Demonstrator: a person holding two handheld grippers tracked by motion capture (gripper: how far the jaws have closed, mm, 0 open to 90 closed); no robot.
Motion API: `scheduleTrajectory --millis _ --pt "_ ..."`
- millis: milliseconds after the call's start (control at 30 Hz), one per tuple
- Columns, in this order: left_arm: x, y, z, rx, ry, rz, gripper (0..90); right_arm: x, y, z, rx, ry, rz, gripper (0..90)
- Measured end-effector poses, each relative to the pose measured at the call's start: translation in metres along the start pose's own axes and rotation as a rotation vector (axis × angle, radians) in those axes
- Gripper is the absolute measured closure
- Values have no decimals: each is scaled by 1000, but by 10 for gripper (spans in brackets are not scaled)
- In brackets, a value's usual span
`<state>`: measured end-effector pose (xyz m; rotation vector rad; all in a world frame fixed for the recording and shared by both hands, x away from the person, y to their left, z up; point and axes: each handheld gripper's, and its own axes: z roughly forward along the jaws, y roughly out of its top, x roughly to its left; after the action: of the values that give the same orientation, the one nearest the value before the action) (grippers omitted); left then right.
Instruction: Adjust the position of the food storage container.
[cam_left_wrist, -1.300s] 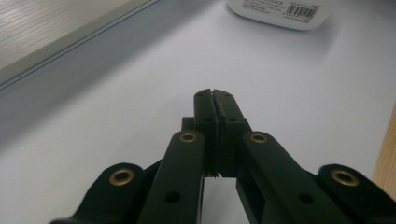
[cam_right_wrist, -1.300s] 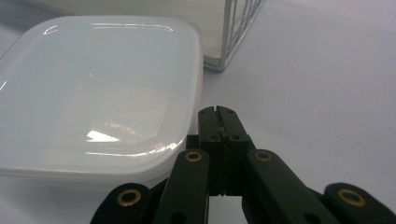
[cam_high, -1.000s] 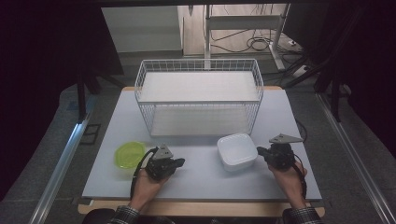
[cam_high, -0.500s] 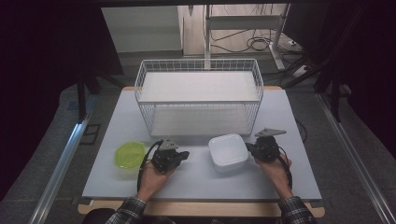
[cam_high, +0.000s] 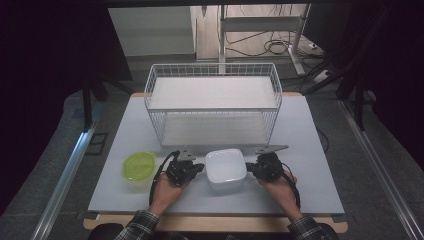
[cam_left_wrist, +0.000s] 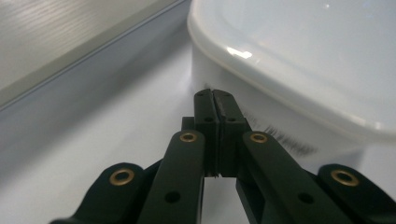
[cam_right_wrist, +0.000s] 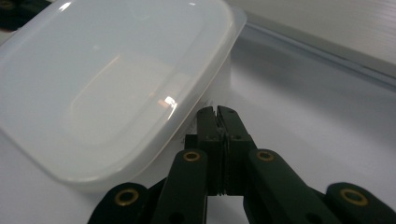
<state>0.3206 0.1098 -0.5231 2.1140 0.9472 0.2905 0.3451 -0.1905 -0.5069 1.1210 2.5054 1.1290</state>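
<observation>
- at the near middle of the bench (cam_high: 310, 150), just in front of the wire basket (cam_high: 213, 107), sits a white lidded container (cam_high: 226, 167), squarish with rounded corners, its slightly longer side running left to right.
- the left gripper (cam_high: 200, 169) lies at the container's left wall, jaws pressed together on nothing; in the left gripper view its tips (cam_left_wrist: 215, 95) point at the white wall (cam_left_wrist: 261, 116) just below the lid's rim, touching or nearly so.
- the right gripper (cam_high: 251, 168) mirrors it at the right wall, jaws also closed and empty; in the right gripper view the tips (cam_right_wrist: 217, 112) sit right under the overhanging lid edge (cam_right_wrist: 205, 88).
- the container lies squarely between the two grippers, each about equally near, so my guess is that the coming move turns on pressing inward from both sides to shift or lift it.
- a green lid (cam_high: 139, 165) lies flat to the left, apart from the left hand (cam_high: 167, 192).
- hard to make out: whether either tip truly presses the wall or stops just short; whether the white lid is snapped on tight; and the container's inside, hidden under that cloudy lid.
</observation>
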Motion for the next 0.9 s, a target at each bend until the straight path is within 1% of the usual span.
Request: scheduleTrajectory --millis 33,67,100,233,267,367,467,533,567,600,633,667,733,800,833,867,900 --pt "1 -1 -2 8 10 4 900 8 0 0 6 2 -17 887" --pt "1 -1 -2 8 10 4 900 8 0 0 6 2 -17 887" --pt "1 -2 -5 16 13 8 900 13 -1 0 10 1 -37 886" --pt "-1 -4 -9 26 20 13 900 18 -2 -1 16 12 -41 886" --pt "-2 -5 -11 32 24 16 900 23 -3 -2 19 11 -56 887" --pt "-6 -8 -13 39 25 17 900 27 -5 -4 19 10 -62 887" --pt "-7 -8 -13 44 32 21 900 28 -5 -4 21 7 -65 887" --pt "-7 -8 -13 49 32 27 900 28 -5 -4 24 4 -67 872" --pt "-6 -7 -14 45 30 25 884 29 -4 -6 27 -13 -77 826" --pt "-6 -7 -18 44 47 38 877 29 -3 -7 24 -20 -86 806" --pt "-7 -8 -21 42 58 43 857 29 -3 -9 20 -35 -97 789" --pt "-6 -9 -24 41 71 50 818 29 -2 -12 12 -48 -107 769" --pt "-5 -12 -32 30 87 44 751 26 -3 -17 -4 -58 -116 721" --pt "-4 -15 -40 12 81 32 692 22 -4 -22 -13 -62 -108 675" --pt "-4 -15 -40 12 81 32 643 22 -4 -22 -13 -62 -108 675" --pt "-3 -17 -45 -2 81 34 581 19 -6 -27 -17 -68 -94 621" --pt "-3 -18 -50 -14 83 50 540 17 -7 -28 -21 -70 -91 600"
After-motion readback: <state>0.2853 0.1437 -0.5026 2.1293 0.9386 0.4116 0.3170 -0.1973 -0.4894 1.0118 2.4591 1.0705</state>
